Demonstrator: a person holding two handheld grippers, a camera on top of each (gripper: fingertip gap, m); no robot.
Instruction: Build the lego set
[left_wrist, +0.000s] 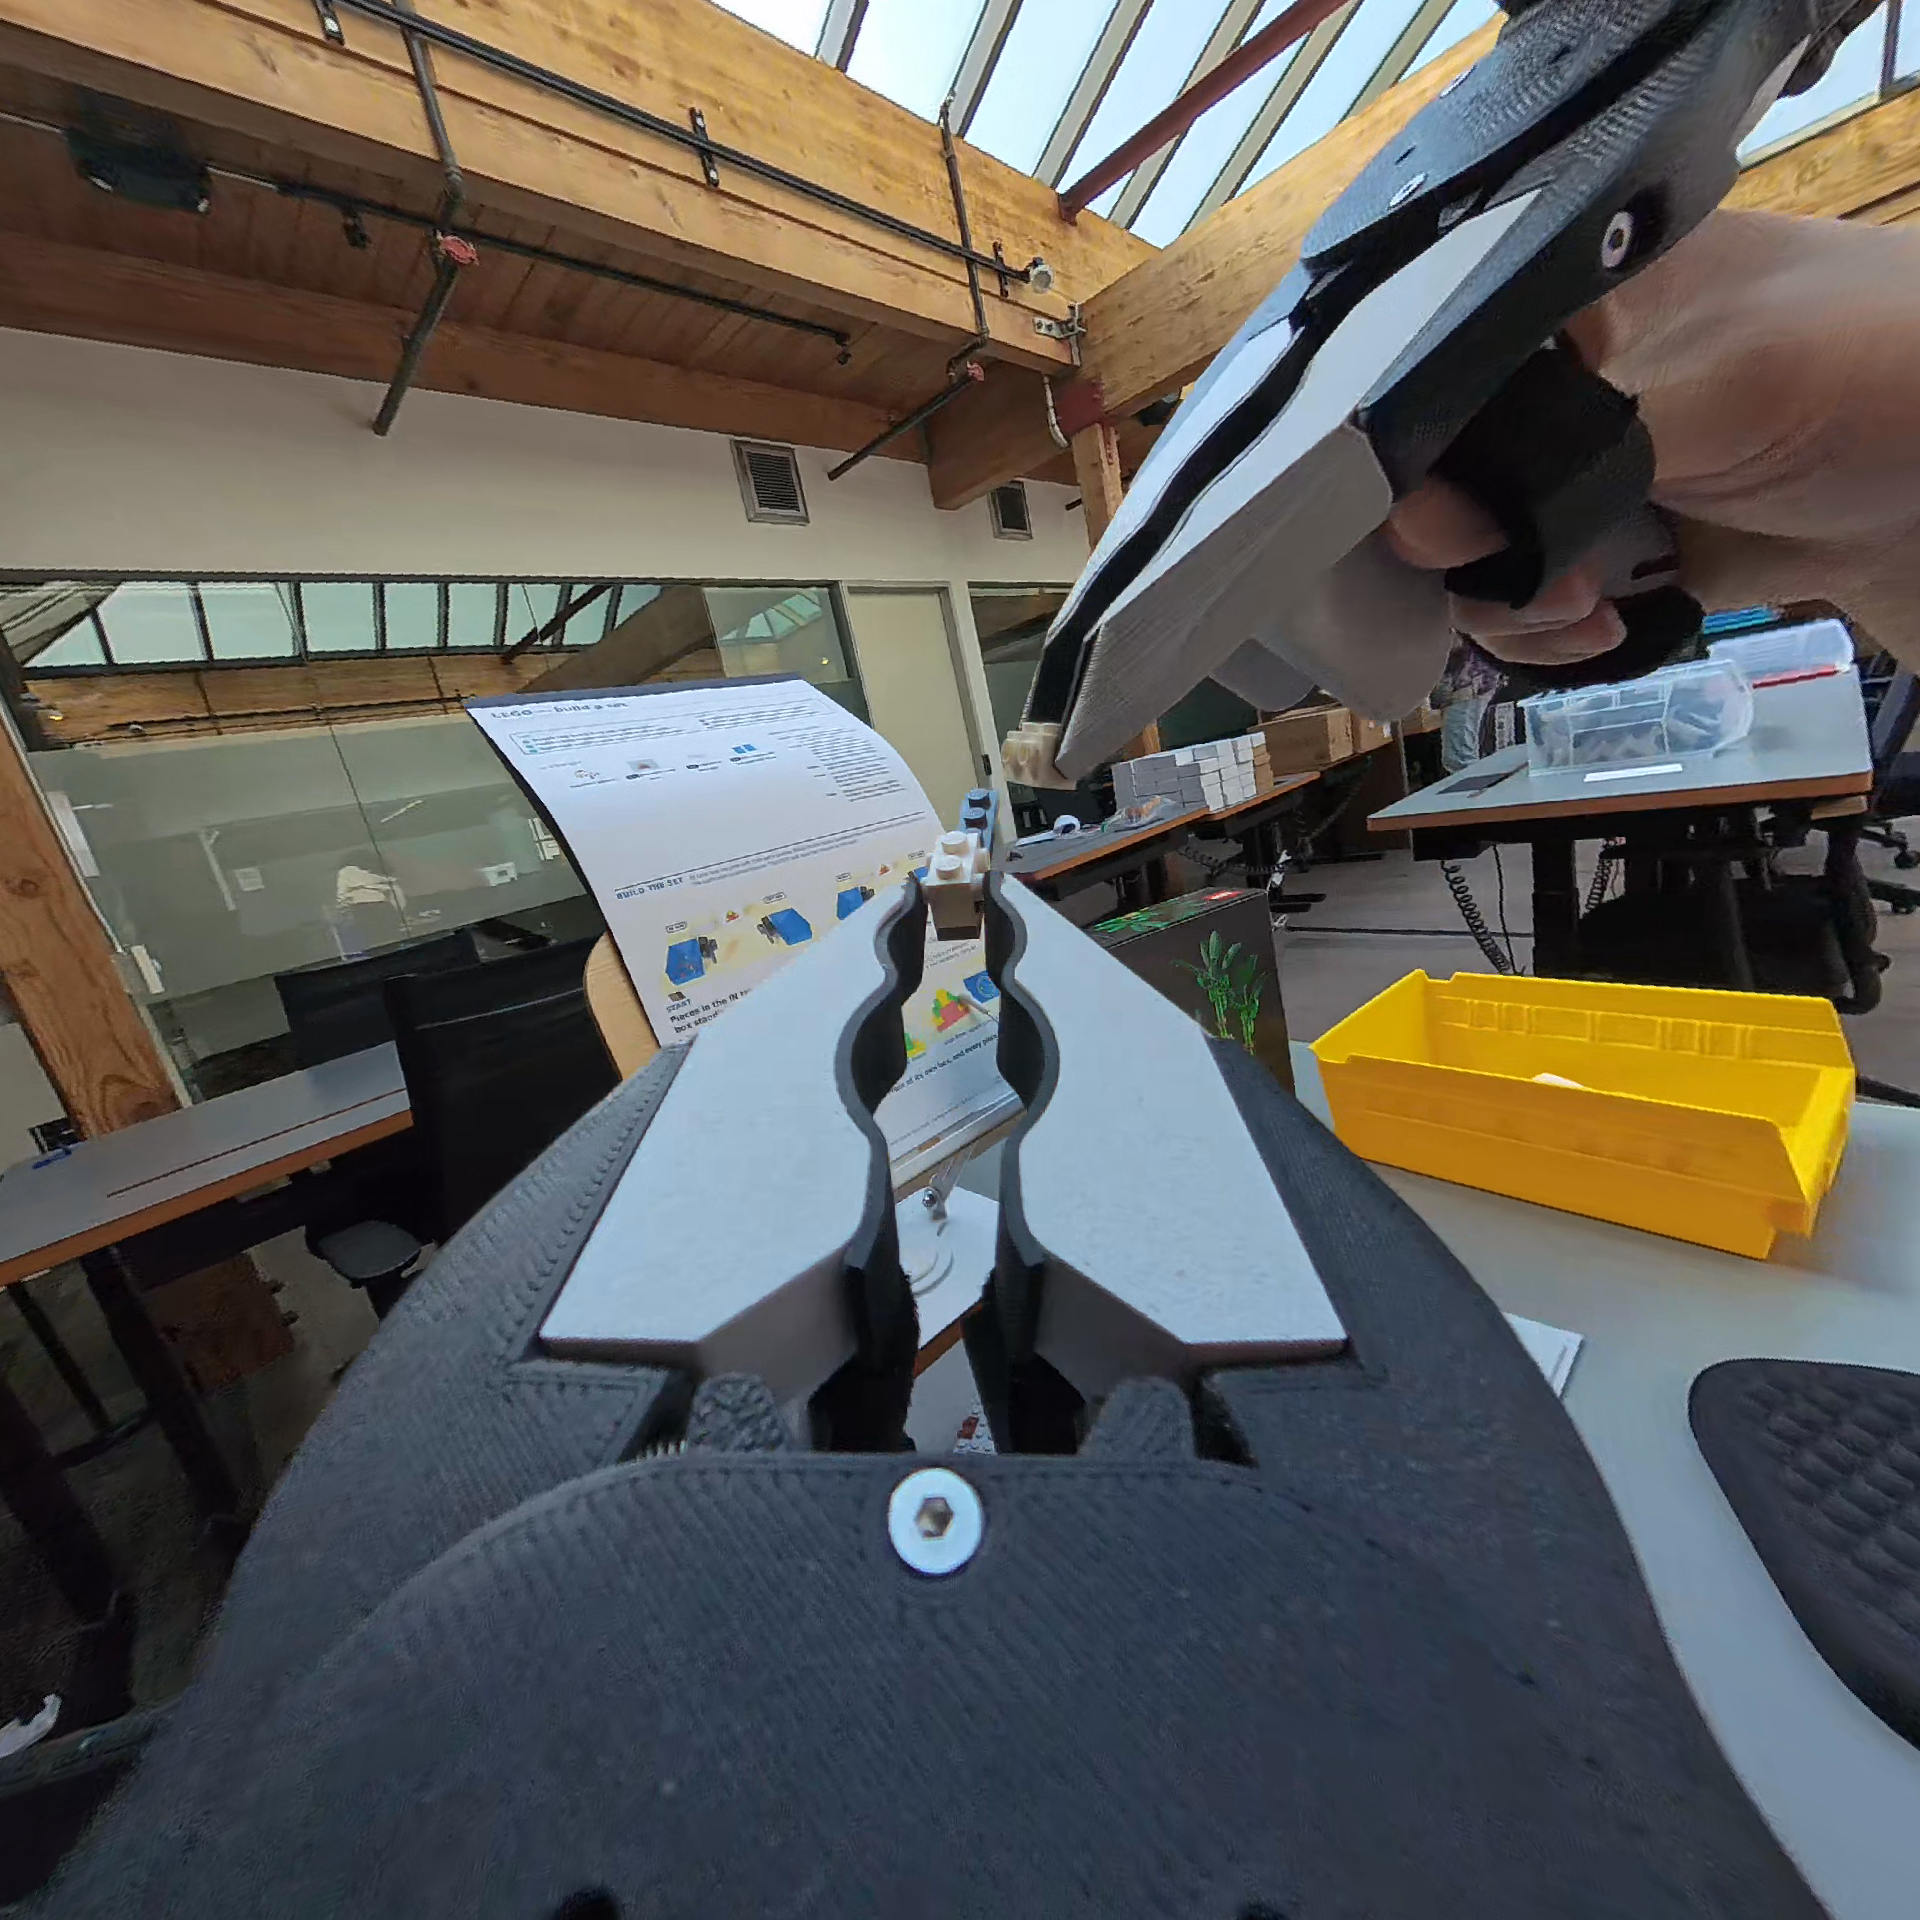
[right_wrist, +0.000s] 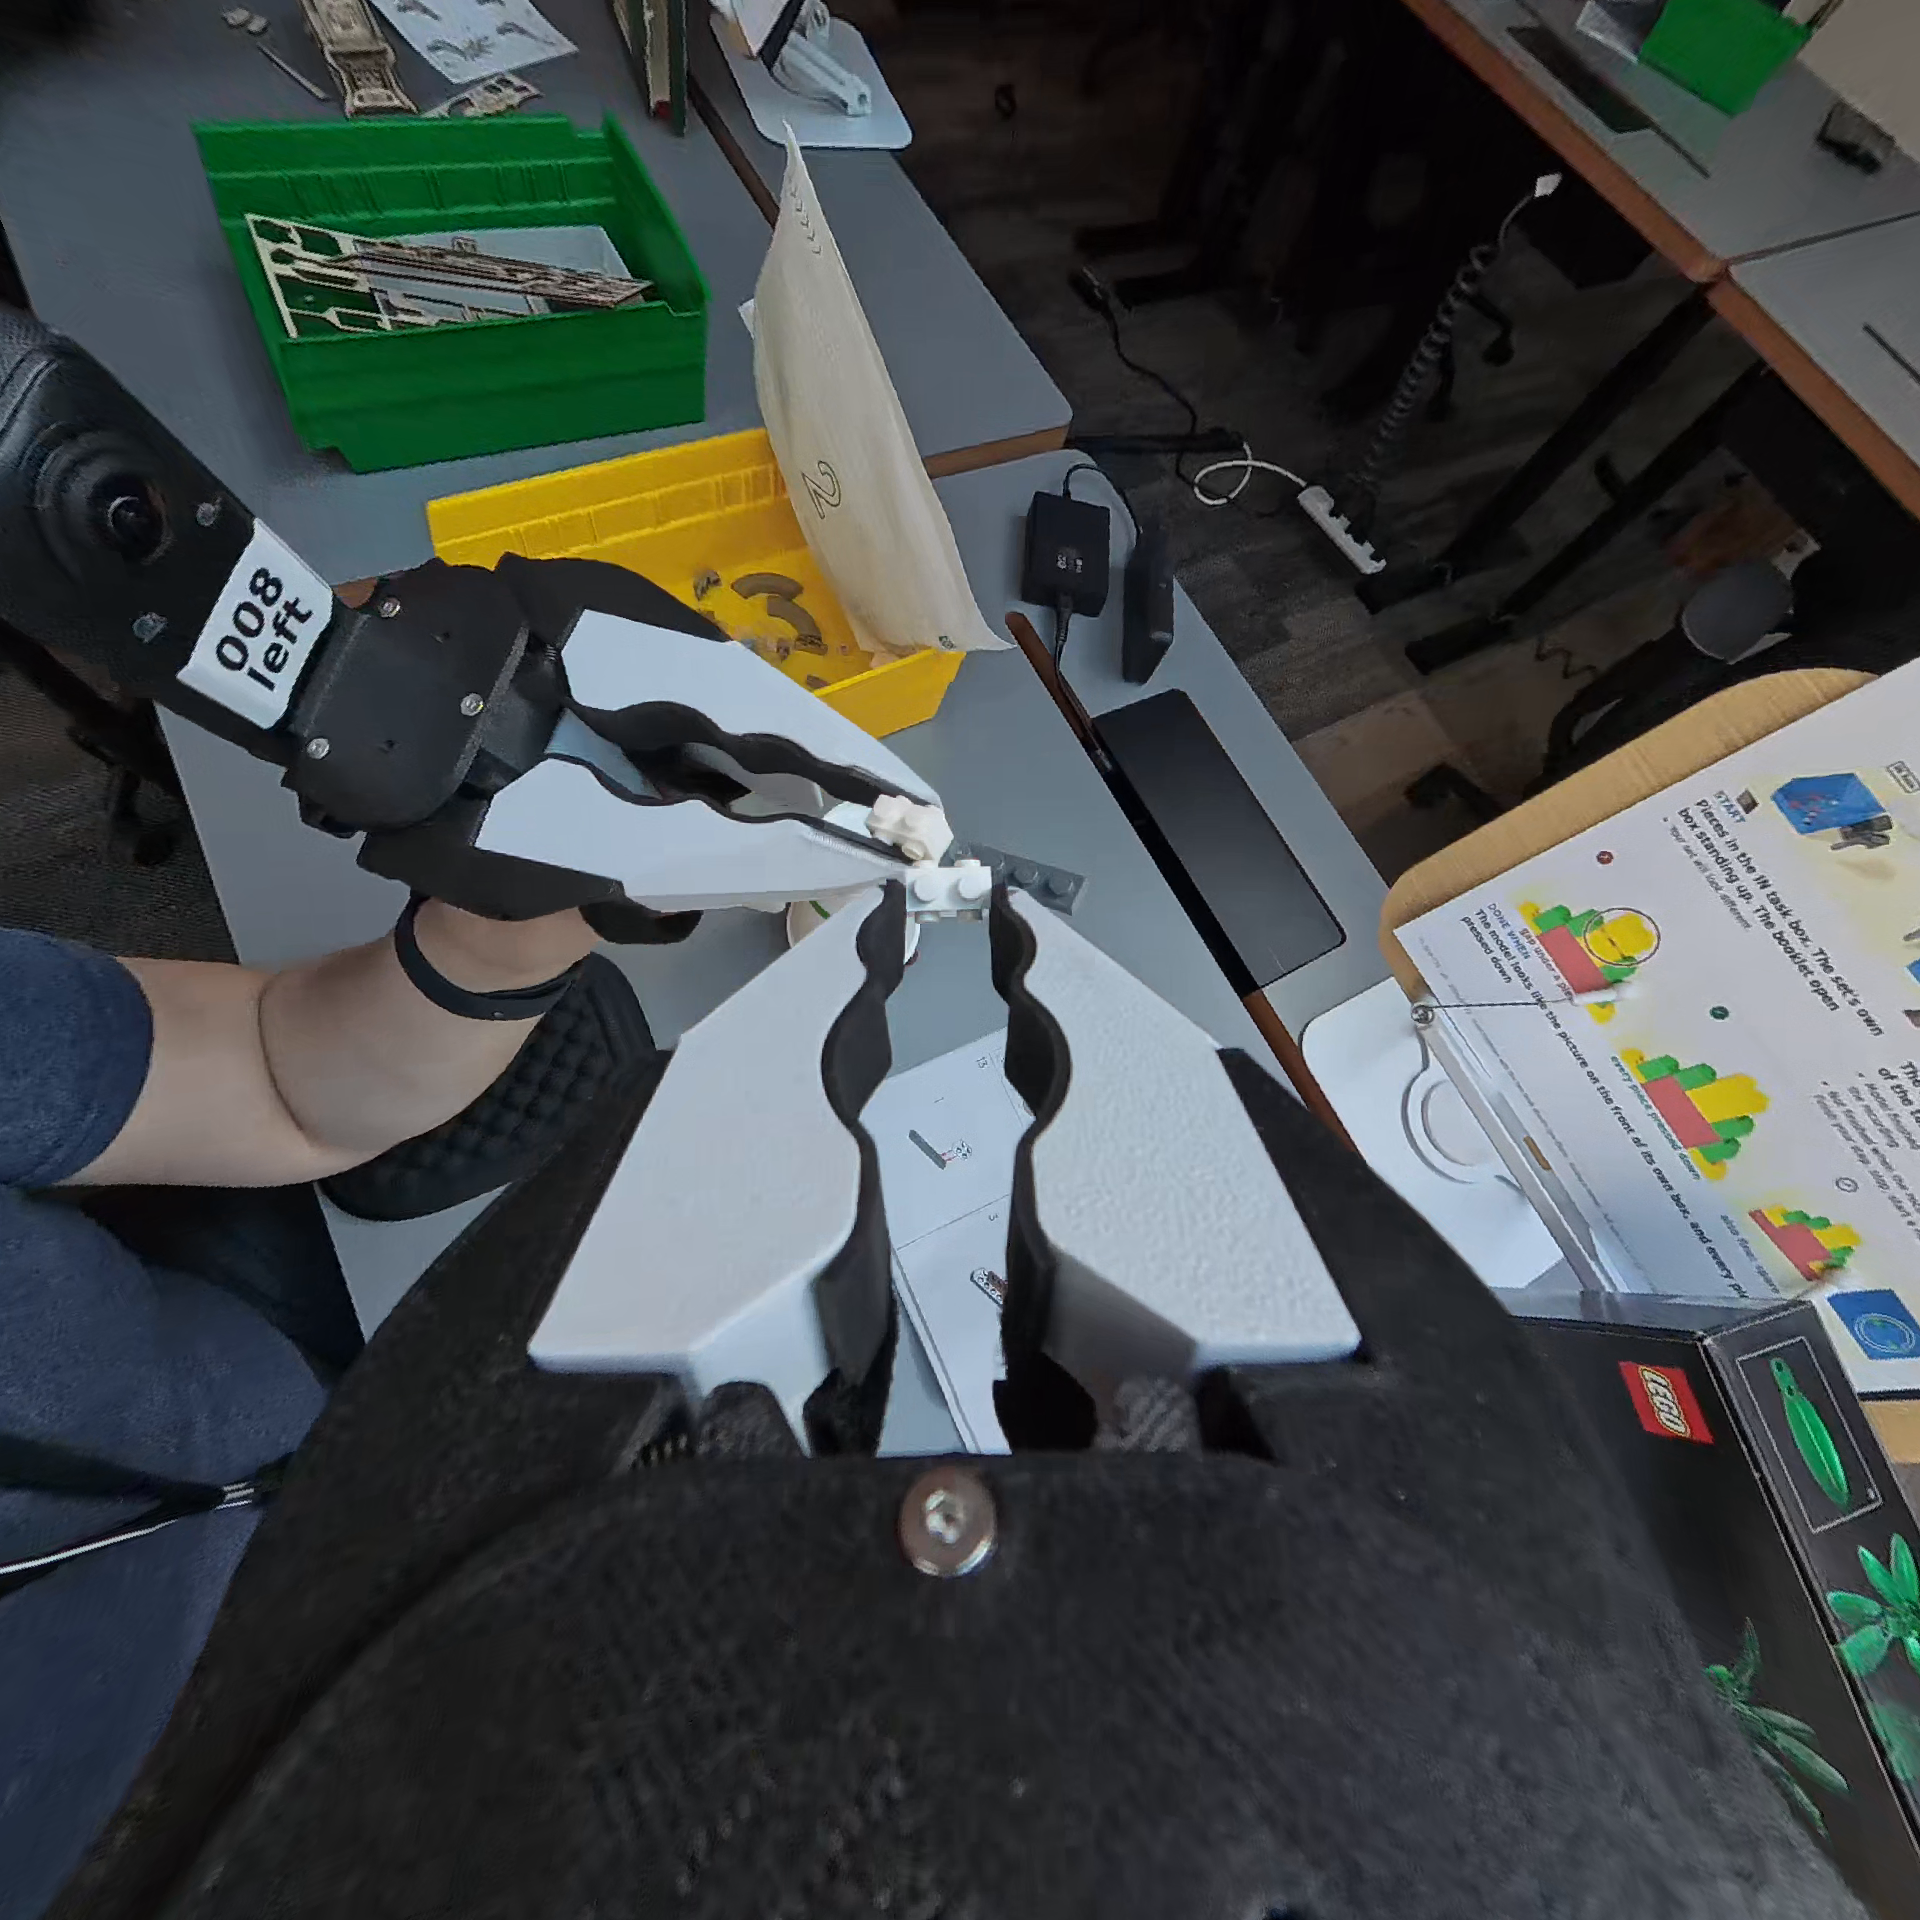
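Lego pieces meeting mid-air: I'm pinching a tan brick (left_wrist: 956, 883) in left gripper (left_wrist: 958, 902), white plate (right_wrist: 948, 891) in right gripper (right_wrist: 945, 902); aligning studs squarely before pressing.

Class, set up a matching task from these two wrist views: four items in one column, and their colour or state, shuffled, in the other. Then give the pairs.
Items
1. left tool
2. parts bin beside the paper bag
3. bin of wooden sheets
4. long studded plate

States
A. green
B. dark grey
C. shut on a small pale brick
D. yellow

Pairs: 1-C, 2-D, 3-A, 4-B
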